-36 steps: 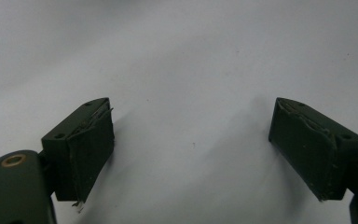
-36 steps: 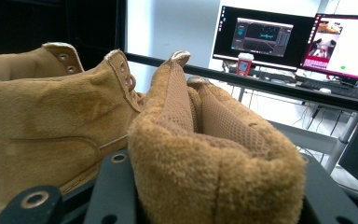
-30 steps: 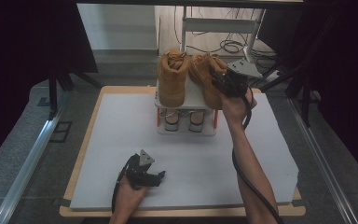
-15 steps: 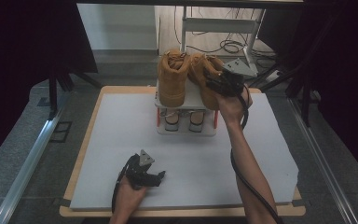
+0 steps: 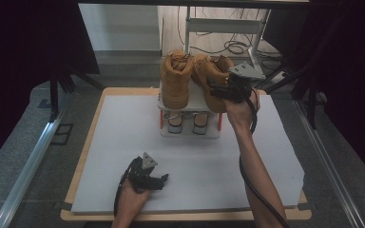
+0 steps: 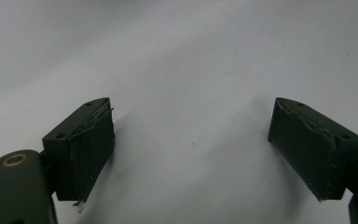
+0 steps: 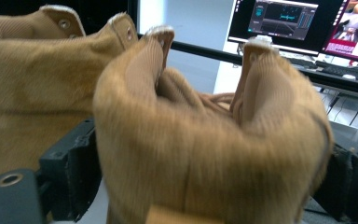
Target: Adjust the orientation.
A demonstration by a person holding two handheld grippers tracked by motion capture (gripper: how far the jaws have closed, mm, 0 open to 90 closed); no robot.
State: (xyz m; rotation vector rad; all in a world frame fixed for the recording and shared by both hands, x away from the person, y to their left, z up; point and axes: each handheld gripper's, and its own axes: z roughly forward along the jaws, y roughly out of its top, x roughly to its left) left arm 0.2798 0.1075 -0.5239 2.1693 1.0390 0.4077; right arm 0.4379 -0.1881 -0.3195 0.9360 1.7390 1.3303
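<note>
- Now the right boot [image 5: 212, 80] on the small rack [image 5: 190, 130] is flanked by the right gripper [image 5: 221, 90], whose jaws have just been opening.
- Nothing is held by the left gripper [image 5: 159, 179]; its jaws are spread wide over the table [image 5: 123, 123].

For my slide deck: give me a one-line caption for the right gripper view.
Hand-held gripper with its black jaws, just opening, on either side of the heel of a tan suede ankle boot, beside its twin.
</note>
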